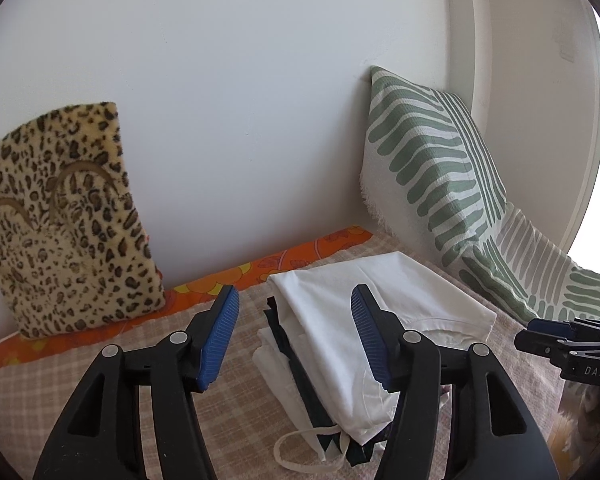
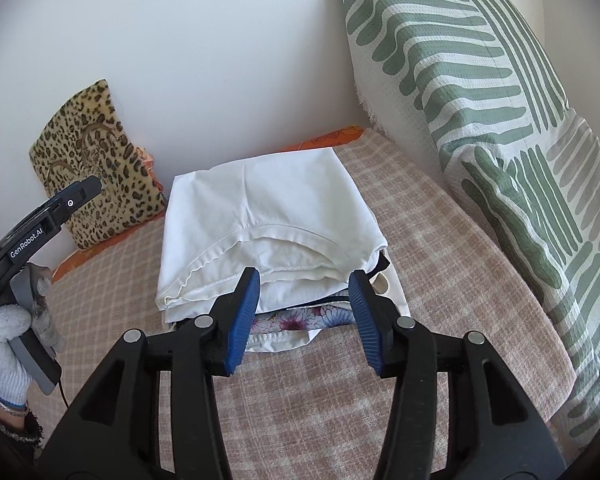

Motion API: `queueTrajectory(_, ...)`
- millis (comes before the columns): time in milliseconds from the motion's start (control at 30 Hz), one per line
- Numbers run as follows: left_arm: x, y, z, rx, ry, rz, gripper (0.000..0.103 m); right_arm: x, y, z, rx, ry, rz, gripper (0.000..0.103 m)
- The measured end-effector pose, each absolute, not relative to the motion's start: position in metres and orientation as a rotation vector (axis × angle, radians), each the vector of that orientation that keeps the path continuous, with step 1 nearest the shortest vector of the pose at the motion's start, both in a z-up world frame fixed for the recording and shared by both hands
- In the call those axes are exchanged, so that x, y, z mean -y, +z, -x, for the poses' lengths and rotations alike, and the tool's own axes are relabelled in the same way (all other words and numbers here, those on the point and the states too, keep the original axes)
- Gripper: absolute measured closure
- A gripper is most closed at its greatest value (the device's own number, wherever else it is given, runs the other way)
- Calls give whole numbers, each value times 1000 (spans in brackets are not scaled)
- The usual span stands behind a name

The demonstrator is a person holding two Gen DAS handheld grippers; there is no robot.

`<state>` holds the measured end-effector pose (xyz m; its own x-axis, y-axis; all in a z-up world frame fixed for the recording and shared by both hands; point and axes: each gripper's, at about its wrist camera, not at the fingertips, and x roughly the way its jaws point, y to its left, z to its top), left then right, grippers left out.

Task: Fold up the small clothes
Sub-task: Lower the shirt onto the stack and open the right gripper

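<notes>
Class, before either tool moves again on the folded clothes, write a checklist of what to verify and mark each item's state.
1. Left tool open, holding nothing: ok.
2. Right tool open, holding nothing: ok.
3. White top garment folded flat on the pile: ok.
4. Pile edges aligned: not ok; floral piece and white cord stick out.
5. Pile rests fully on checked cover: ok.
6. More clothes left unfolded: cannot tell.
</notes>
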<state>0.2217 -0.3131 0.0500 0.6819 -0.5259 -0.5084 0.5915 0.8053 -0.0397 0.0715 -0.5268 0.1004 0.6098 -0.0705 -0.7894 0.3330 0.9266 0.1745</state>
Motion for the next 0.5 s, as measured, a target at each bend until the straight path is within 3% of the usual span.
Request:
queueTrajectory(267,275,54,-178,-512,-650,-118,24,491,111,-41,-823,-263,-287,28)
queueTrajectory(500,254,49,-149,-504,-640,-136,19,475,106,-22,-781,-318,-273,22)
